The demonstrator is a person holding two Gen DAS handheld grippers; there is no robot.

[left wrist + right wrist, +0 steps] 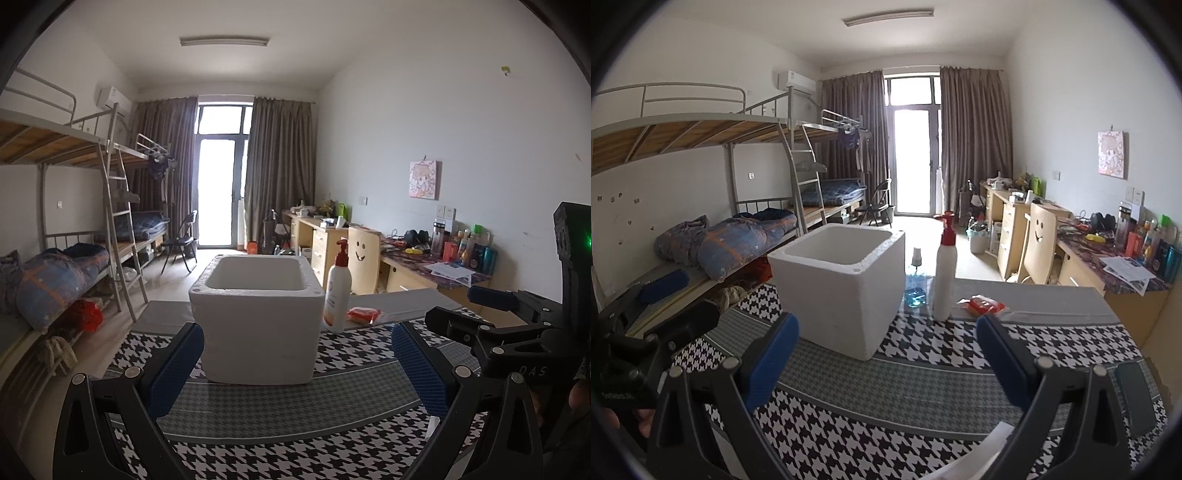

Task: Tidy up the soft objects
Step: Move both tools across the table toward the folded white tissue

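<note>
— While you hold both tools over the houndstooth tablecloth (280,417), where do they stand?

— Your left gripper (295,365) has its blue pads spread wide, with nothing between them; your right gripper (886,354) is likewise spread and empty.

— And the things on the table?

— A white foam box (258,317), its top open, sits at centre just beyond your fingers. Just right of it stands a white pump bottle (338,291) with a red head. Farther right, near the far edge, lies a soft orange-red packet (984,304), apart from both grippers. From the right wrist, a clear blue bottle (916,280) shows between box and pump bottle, and a dark phone (1137,398) lies near right.
</note>
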